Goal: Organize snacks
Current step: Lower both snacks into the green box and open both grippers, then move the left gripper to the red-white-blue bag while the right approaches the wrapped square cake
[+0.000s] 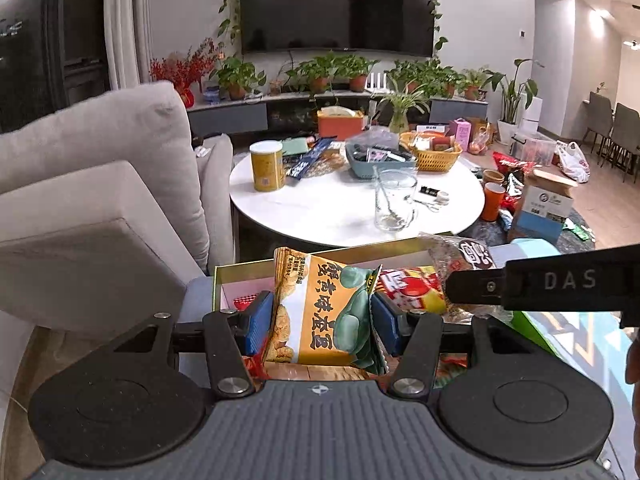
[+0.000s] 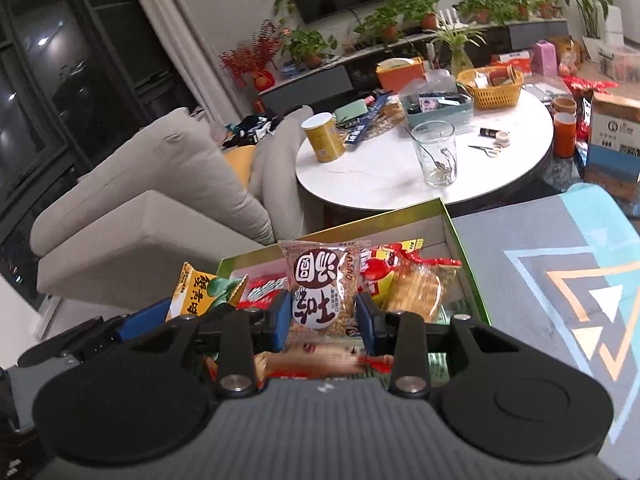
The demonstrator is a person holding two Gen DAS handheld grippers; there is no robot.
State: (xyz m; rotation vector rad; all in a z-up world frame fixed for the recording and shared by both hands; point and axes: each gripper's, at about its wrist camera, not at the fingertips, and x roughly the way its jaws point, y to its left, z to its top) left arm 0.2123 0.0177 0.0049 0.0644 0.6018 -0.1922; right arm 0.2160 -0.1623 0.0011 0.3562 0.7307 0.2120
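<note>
Living room, round white table [image 1: 344, 208] lying beyond green box [image 2: 464, 240] of snacks. Left claw [image 1: 322, 316] gripping orange pack [image 1: 320, 312], held upright over box. Right claw [image 2: 322, 316] clamping clear grain pack [image 2: 320, 292], long axis pointing away from claw. Both packs hanging over box interior; box sitting directly below, equally near both hands.

Bright ceiling spotlights, fisheye-bent edges, slight blur

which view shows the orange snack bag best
Left wrist: the orange bag fills the centre, front fully readable, clamped in the left gripper. Right wrist shows only its top corner at the left.
</note>
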